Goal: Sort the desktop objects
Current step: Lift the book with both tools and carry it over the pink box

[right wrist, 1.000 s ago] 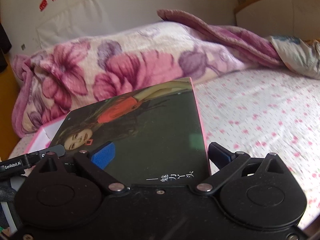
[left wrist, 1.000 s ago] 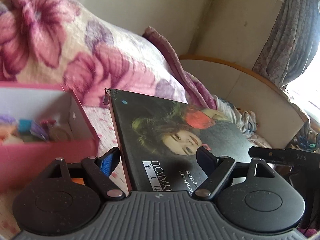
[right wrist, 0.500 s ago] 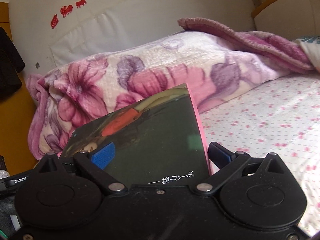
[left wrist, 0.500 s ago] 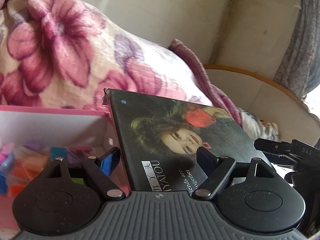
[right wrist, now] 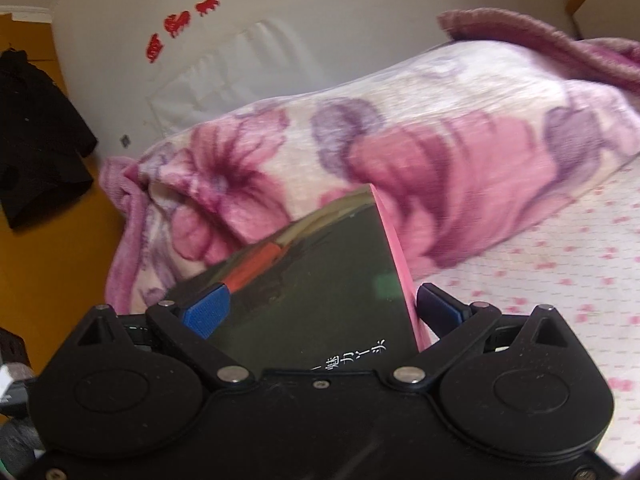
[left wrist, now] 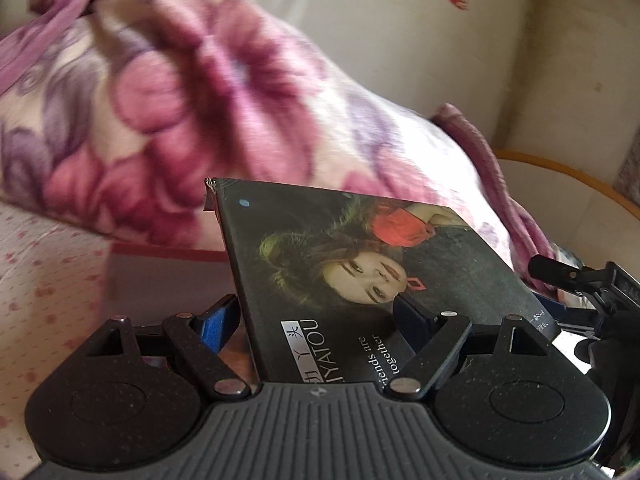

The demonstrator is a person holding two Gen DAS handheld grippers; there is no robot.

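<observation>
Dark glossy box lid with a printed portrait of a woman and pink edges (left wrist: pixel 360 276) held aloft over the bed, filling the lower centre of both wrist views. Left gripper (left wrist: pixel 316 316) astride the lid's near edge: one blue-padded finger under the lid's left side, the other lying on the printed face; jaws look clamped on the lid through its thickness. Right gripper (right wrist: pixel 320 304) likewise, one blue pad on the dark face at lower left of the frame, the other just outside the pink edge at lower right; gripping the lid too, by the look of it. Right gripper also visible at the right edge of the left wrist view. Pink-rimmed open box (left wrist: pixel 168 264) partly visible below the lid, middle left. Floral pink-and-purple blanket (left wrist: pixel 160 92) behind; dotted pink-and-white bedsheet (right wrist: pixel 560 264) at right.

Probably light, stiff cardboard; glossy face likely slippery, corner at upper left already frayed. Best held at opposite edges, gently, to avoid buckling.
</observation>
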